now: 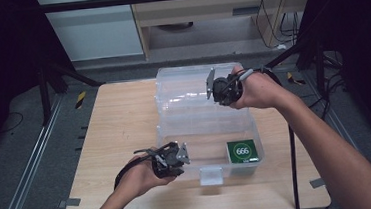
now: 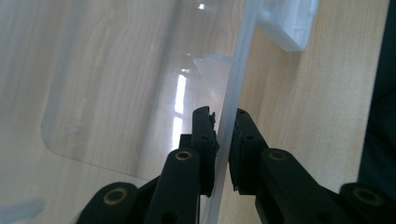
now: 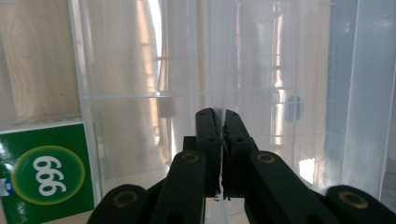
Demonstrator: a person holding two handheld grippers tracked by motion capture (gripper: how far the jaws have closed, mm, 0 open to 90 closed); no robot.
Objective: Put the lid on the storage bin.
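Observation:
A clear plastic box (image 1: 206, 143) sits on the wooden table with its lid (image 1: 182, 92) swung open behind it. Inside, at the front right, lies a green packet marked 666 (image 1: 243, 151), also visible through the plastic as the green packet (image 3: 46, 172). My left gripper (image 1: 182, 155) is at the box's front left; in the left gripper view, the left gripper (image 2: 225, 116) is shut on the thin front wall (image 2: 233, 84). My right gripper (image 1: 216, 89) is at the lid's right part; the right gripper (image 3: 220, 114) is shut on a thin clear lid edge (image 3: 219, 70).
A white latch (image 1: 211, 175) hangs at the middle of the box's front; the latch (image 2: 287, 23) is seen beyond the left jaws. The table (image 1: 120, 134) has bare wood left of the box. Black frame bars and cables stand around the table.

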